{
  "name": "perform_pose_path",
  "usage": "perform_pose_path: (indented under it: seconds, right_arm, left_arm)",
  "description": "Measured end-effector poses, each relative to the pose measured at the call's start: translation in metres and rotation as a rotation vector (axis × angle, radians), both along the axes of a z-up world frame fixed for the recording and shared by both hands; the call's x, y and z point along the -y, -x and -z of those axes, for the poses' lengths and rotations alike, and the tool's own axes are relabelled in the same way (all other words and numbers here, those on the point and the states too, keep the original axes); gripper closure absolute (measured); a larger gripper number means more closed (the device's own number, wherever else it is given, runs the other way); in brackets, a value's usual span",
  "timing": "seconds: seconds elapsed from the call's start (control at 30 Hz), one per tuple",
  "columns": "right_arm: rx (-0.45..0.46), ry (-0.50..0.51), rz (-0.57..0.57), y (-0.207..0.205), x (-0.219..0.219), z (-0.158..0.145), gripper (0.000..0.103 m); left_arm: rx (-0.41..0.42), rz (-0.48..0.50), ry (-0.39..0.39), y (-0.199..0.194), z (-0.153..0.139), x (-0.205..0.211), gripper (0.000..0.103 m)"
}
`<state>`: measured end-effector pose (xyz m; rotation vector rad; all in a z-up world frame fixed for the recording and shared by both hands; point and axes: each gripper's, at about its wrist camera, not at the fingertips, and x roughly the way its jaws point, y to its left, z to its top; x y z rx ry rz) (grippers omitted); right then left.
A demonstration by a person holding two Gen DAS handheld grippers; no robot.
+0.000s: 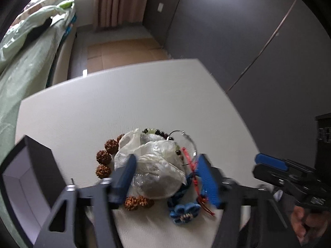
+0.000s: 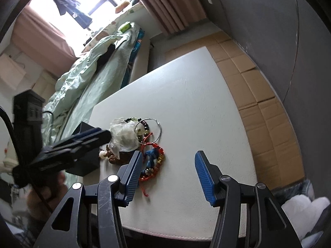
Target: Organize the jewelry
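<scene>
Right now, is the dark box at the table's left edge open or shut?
Open. The dark box shows its pale inner walls in the left wrist view, with no lid over it. Whether anything lies inside cannot be told.

1. The white surface (image 2: pixel 196 86) lies bare on its far half and toward the cardboard (image 2: pixel 266 111) side.
2. A jewelry pile (image 2: pixel 142 140) with a crumpled plastic bag (image 1: pixel 153 165) on top crowds the near middle.
3. A black open box (image 1: pixel 29 175) stands just beside the pile at the bed-side edge.
4. The left hand-held gripper (image 1: pixel 165 175) straddles the bag, so the way in from above is taken up there.
5. The right hand-held gripper (image 2: pixel 167 177) hangs over bare surface beside the pile.
</scene>
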<state>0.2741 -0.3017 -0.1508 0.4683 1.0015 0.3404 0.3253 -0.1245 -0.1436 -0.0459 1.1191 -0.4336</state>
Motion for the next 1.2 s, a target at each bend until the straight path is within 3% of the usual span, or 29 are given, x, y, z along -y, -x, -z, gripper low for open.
perform_pose_path:
  seconds: [0.03, 0.13, 0.43, 0.83, 1.0, 1.2]
  right_arm:
    - [-0.004, -0.008, -0.001, -0.001, -0.001, 0.001, 0.049]
    - [-0.01, -0.016, -0.004, -0.006, -0.006, 0.004, 0.053]
    - [-0.053, 0.024, -0.076, -0.034, -0.038, 0.016, 0.07]
    - [-0.078, 0.183, -0.113, -0.057, -0.06, 0.024, 0.071]
    - [-0.117, 0.186, -0.119, -0.057, -0.059, 0.027, 0.071]
    - [-0.09, 0.251, -0.147, -0.055, -0.068, 0.027, 0.075]
  left_arm:
    - [-0.015, -0.013, -0.004, -0.003, 0.005, -0.001, 0.076]
    - [-0.014, -0.048, -0.004, -0.007, 0.005, -0.007, 0.1]
    - [0.071, -0.054, 0.085, 0.004, -0.035, -0.025, 0.102]
    - [0.138, -0.084, 0.155, 0.016, -0.069, -0.056, 0.102]
    - [0.155, -0.097, 0.164, 0.019, -0.076, -0.068, 0.102]
    - [0.184, -0.108, 0.179, 0.027, -0.086, -0.078, 0.102]
